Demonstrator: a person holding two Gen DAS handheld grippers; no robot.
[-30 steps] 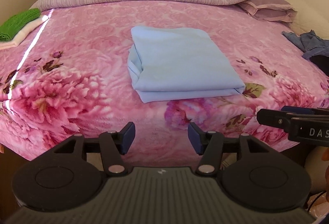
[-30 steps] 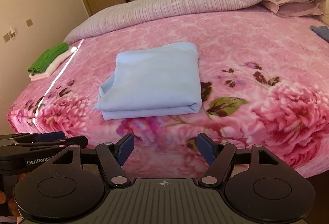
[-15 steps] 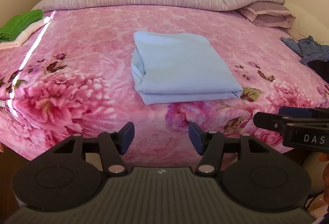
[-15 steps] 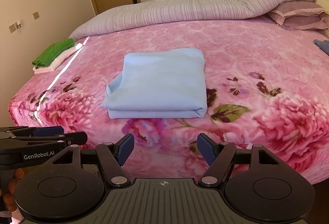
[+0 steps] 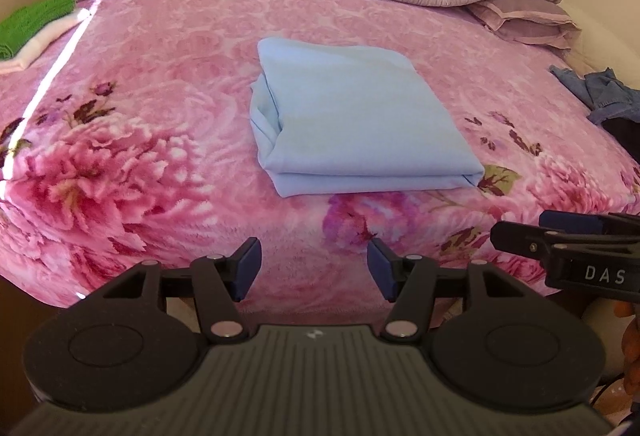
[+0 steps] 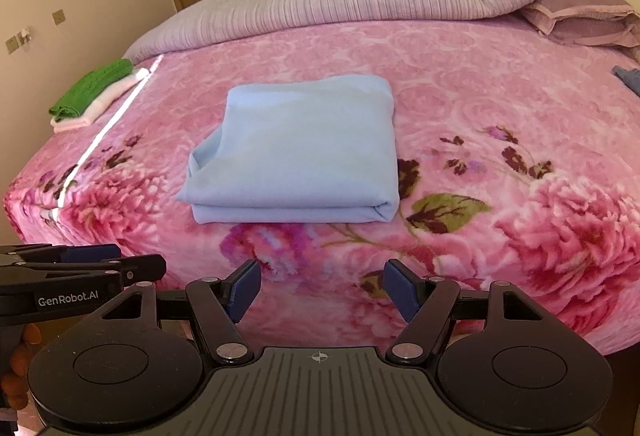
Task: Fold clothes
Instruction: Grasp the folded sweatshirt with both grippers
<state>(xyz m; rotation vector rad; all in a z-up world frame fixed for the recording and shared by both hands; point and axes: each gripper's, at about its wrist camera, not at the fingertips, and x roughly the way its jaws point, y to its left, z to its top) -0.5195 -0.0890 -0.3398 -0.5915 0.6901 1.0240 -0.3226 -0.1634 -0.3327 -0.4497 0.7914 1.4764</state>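
Blue cloth [image 5: 356, 116], folded into a flat, squared bundle, lies near the middle of the bed [image 5: 160, 140], set a little back from the near edge, and I read that placement as deliberate: it sits where both of my tools can reach it from this side with room around it. My left gripper [image 5: 314, 268] hangs just off the bed's near edge, fingers spread wide with nothing between them, only the pink flowered blanket showing through the gap. My right gripper [image 6: 322, 290] is held the same way beside it, fingers apart and empty. Both point down at the bundle from short of the edge, which I take as a resting stance, clear of the cloth so nothing drags the layers. At the far left corner a green towel [image 6: 94, 88] sits stacked on a pale one, likely the finished pile; crumpled denim [image 5: 600, 92] waits at the right edge, probably next.
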